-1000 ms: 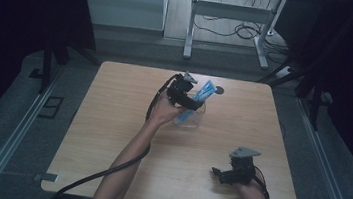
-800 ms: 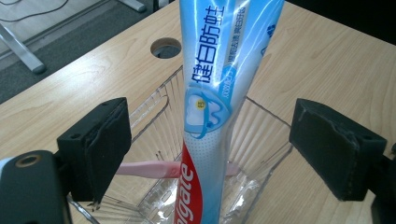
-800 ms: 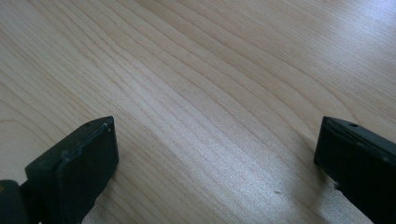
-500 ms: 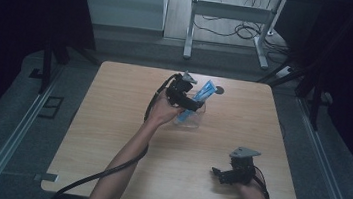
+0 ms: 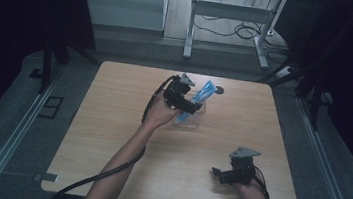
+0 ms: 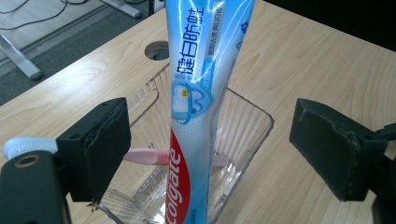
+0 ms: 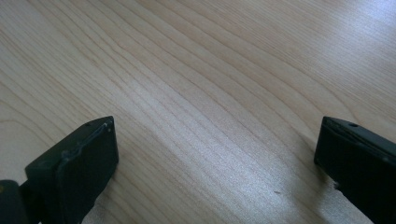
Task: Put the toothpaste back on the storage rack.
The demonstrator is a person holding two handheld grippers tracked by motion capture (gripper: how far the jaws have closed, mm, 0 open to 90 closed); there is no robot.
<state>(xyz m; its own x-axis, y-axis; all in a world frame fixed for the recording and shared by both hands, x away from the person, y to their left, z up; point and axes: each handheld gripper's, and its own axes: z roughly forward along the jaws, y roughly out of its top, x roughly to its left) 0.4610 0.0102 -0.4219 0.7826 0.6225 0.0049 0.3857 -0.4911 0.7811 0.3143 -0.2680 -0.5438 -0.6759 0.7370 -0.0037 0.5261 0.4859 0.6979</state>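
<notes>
A blue and white toothpaste tube (image 6: 201,70) stands tilted in a clear ribbed container (image 6: 252,116), its top leaning out over the rim. A pink toothbrush (image 6: 144,156) lies across the container's inside behind the tube. My left gripper (image 6: 212,144) is open, one jaw on each side of the tube and neither touching it. From above, the left gripper (image 5: 184,100) hovers at the container (image 5: 193,119) on the table's far middle, the tube (image 5: 204,93) sticking up past it. My right gripper (image 5: 218,175) rests near the front right, and its view shows it (image 7: 215,158) open over bare wood.
A round cable hole (image 5: 220,90) is cut in the wooden table (image 5: 110,137) just beyond the container. The left gripper's cable trails off the front edge. Table legs and cables stand on the floor past the far edge.
My left hand has eased back a little toward the near left, while the tube stays leaning in the container. The right gripper has not moved.
</notes>
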